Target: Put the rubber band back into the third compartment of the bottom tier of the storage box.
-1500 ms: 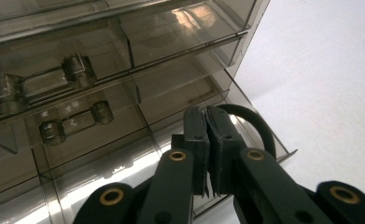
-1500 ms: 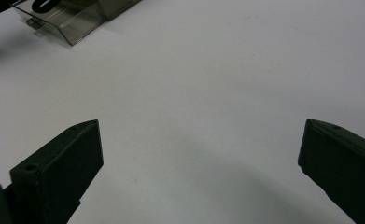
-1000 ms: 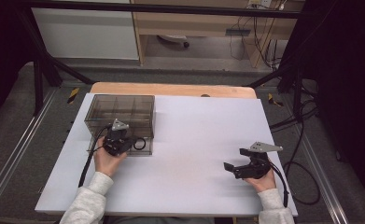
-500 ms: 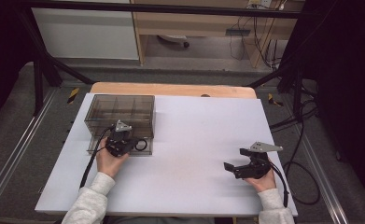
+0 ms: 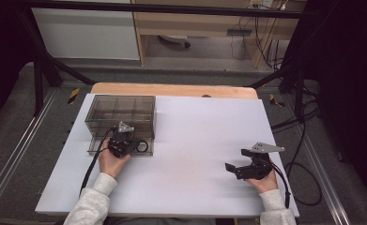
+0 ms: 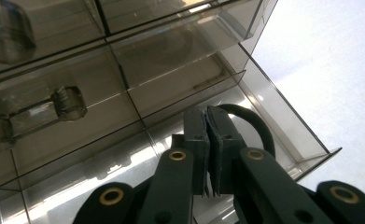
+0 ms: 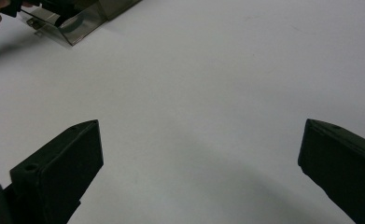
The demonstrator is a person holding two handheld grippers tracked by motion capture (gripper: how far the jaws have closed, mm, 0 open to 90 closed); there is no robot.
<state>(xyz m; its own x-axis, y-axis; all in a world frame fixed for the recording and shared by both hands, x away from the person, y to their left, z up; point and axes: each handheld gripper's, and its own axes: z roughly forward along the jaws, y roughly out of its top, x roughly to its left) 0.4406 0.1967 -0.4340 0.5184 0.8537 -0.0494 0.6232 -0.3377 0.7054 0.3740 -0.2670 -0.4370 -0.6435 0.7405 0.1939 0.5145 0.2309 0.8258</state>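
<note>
The left tool (image 6: 207, 140) is clamped, seemingly on a black ring (image 6: 250, 123) in the open drawer (image 5: 96, 146). Light, probably rubbery: pinch its rim. Right tool (image 5: 237, 169) apart, idle.

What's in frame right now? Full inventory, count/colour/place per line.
drawer box: 1, smoky clear plastic with compartments, far left of the sheet.
pulled-out drawer: 1, same clear plastic, sticking out of the box toward the person.
black ring: 1, black loop lying in the open drawer, beside the left jaws.
white sheet: 1, white, covers most of the table.
table: 1, light wood, edge showing at the far side.
left gripper: 1, black, jaws pressed together over the open drawer; whether they pinch the ring I can't tell.
right gripper: 1, black, jaws wide apart, low over bare sheet at right.
hands and sleeves: 2, light grey sleeves, near edge.
</note>
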